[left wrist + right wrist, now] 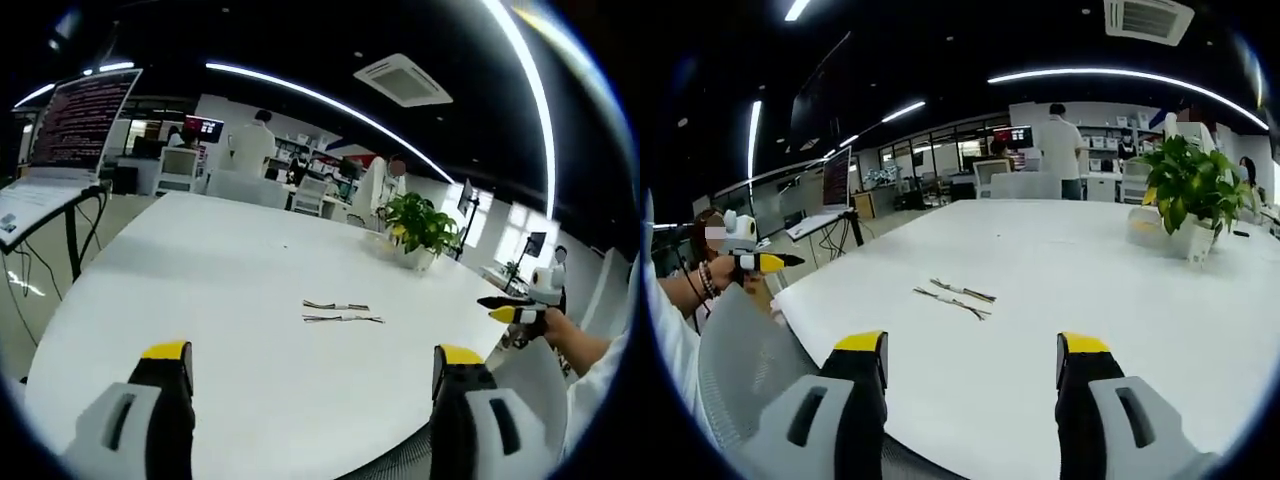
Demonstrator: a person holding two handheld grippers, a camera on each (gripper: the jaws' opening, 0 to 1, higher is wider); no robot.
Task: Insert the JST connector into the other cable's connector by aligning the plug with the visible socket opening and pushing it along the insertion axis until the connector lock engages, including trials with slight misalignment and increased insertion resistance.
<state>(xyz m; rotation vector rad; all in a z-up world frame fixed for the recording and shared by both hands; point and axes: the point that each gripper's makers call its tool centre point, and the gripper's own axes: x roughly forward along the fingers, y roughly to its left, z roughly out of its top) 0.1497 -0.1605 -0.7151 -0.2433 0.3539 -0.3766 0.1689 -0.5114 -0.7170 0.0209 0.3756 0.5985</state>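
White table point(230, 270) bears two cables point(340, 312); both grippers' jaws wide, empty

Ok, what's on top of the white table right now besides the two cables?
On the white table, the two cables lie side by side, unplugged; a potted plant stands beyond them. Both claws hang open, empty. The connector ends are too small to make out.
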